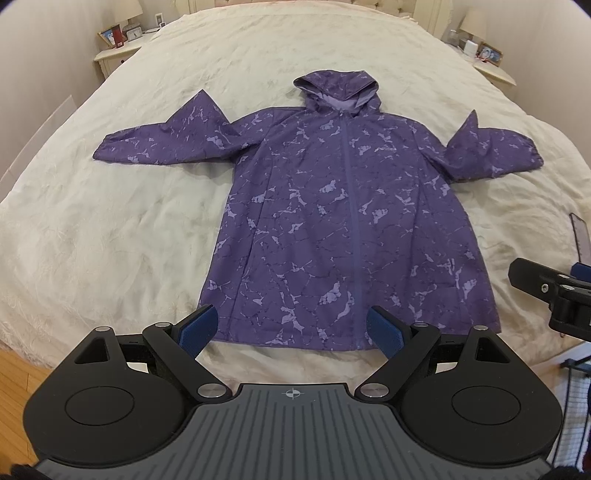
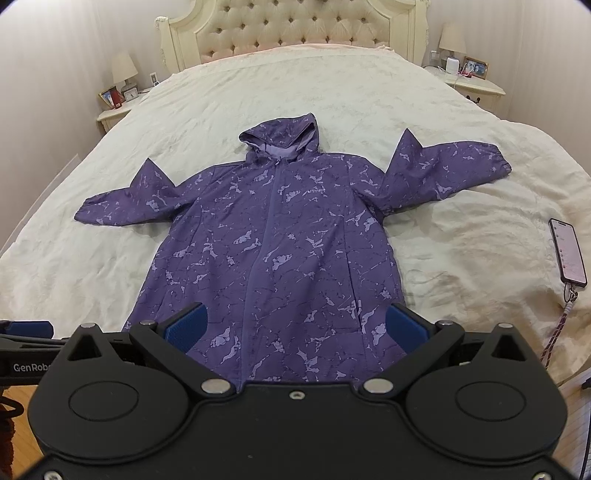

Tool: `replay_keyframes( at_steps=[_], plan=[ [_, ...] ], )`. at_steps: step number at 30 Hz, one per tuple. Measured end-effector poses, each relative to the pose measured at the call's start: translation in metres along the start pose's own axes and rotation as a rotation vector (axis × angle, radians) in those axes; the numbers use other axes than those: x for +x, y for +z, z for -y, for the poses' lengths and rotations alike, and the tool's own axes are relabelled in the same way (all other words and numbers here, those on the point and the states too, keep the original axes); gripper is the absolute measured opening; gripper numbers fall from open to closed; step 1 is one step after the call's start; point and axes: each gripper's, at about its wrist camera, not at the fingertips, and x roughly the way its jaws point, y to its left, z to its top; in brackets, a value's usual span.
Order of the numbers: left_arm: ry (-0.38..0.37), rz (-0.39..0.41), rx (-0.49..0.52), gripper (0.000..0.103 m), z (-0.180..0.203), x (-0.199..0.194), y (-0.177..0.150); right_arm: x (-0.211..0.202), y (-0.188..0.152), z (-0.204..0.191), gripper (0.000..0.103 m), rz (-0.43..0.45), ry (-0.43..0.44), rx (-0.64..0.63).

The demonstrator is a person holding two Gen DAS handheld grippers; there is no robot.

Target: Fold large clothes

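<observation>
A purple hooded jacket with a lilac marble print lies flat and zipped on the cream bed, hood away from me, both sleeves spread sideways. It also shows in the right wrist view. My left gripper is open and empty, held above the jacket's hem near the bed's foot. My right gripper is open and empty, also above the hem, to the right of the left one. Part of the right gripper shows at the right edge of the left wrist view.
The cream bedspread covers a bed with a tufted headboard. A phone with a cord lies on the bed's right edge. Nightstands with lamps and photo frames stand on both sides. Wooden floor shows at the bottom left.
</observation>
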Motion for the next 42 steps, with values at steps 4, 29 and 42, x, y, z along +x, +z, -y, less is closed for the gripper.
replay_keyframes(
  at_steps=[4,29,42],
  plan=[
    [-0.001,0.000,-0.002,0.088,-0.002,0.001,0.000,0.003,-0.001,-0.002,0.102,-0.003,0.003,-0.002],
    [-0.001,-0.011,0.003,0.088,-0.006,0.005,0.001,0.009,-0.001,0.003,0.102,-0.024,0.004,0.030],
    [0.016,-0.063,0.003,0.088,-0.001,0.030,0.025,0.038,0.009,0.011,0.102,-0.069,0.022,0.046]
  ],
)
